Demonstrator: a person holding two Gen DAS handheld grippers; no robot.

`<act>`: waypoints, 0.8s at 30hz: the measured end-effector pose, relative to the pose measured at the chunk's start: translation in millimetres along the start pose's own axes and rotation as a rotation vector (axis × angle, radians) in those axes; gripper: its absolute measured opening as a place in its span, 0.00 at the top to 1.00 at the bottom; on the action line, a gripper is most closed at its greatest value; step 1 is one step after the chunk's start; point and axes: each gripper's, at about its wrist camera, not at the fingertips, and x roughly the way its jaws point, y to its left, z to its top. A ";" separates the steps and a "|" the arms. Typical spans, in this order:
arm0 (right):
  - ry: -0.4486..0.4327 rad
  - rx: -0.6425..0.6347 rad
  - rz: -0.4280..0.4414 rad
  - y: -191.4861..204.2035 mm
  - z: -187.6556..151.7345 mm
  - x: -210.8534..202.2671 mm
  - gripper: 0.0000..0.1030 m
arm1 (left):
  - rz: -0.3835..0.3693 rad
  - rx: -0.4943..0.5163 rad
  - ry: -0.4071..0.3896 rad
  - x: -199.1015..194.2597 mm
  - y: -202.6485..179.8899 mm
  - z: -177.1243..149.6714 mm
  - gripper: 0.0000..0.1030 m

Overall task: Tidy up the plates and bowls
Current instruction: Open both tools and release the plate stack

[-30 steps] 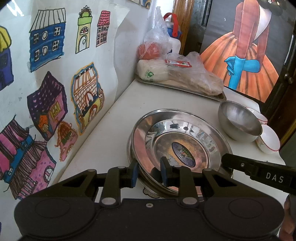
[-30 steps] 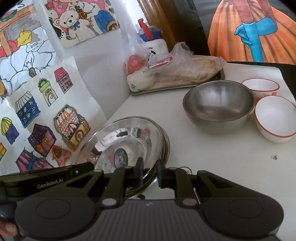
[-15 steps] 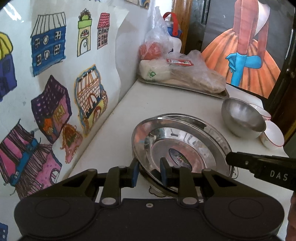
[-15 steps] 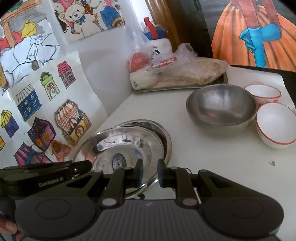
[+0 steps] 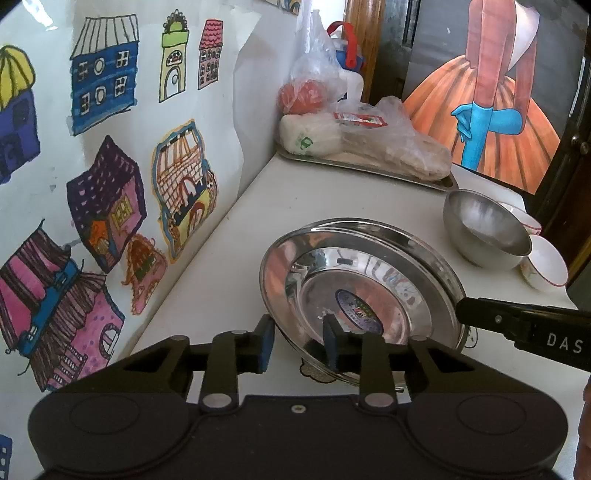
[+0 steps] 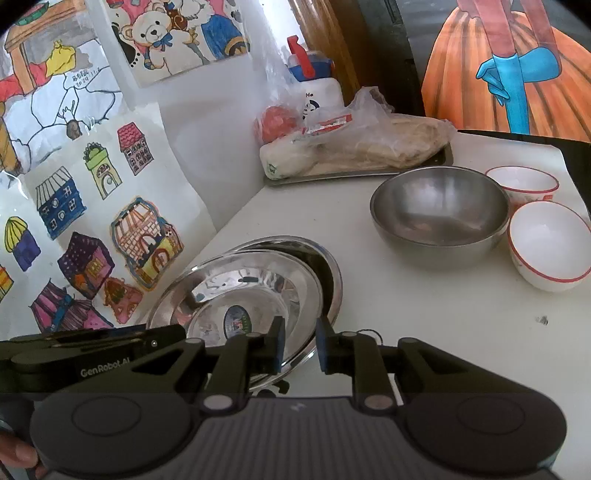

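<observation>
Steel plate [image 5: 354,291], near rim between opening left gripper [image 5: 297,341] and opening right gripper [image 6: 300,345] jaws; bare tabletop [image 6: 424,306] rightward.

I see a white counter [image 6: 424,314] carrying stacked steel plates [image 6: 255,291]. Right of them: steel bowl [image 6: 439,214], two white bowls [image 6: 550,243]. Behind them: tray [image 6: 354,171].

I see children's drawings of houses [image 5: 107,206] taped along the wall beside a white counter [image 6: 424,325]; a teddy-bear drawing [image 6: 173,33] hangs higher up; at the counter's far end a metal tray [image 6: 354,173] carries bagged food [image 6: 362,144]; behind it stands a white jug [image 6: 317,88]; a painting of an orange skirt [image 5: 495,110] leans beyond.
</observation>
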 end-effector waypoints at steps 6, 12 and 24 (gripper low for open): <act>-0.009 0.007 0.006 0.5 -1.5 -5.0 0.73 | 0.005 0.009 -0.027 -5.7 -2.0 -0.2 0.53; -0.031 0.027 0.014 -3.4 -4.8 -15.0 0.59 | 0.007 0.000 -0.056 -17.4 -2.7 -1.2 0.41; -0.129 0.007 -0.002 -26.9 -28.5 -79.5 0.09 | -0.033 0.072 -0.181 -60.8 -25.3 -8.2 0.03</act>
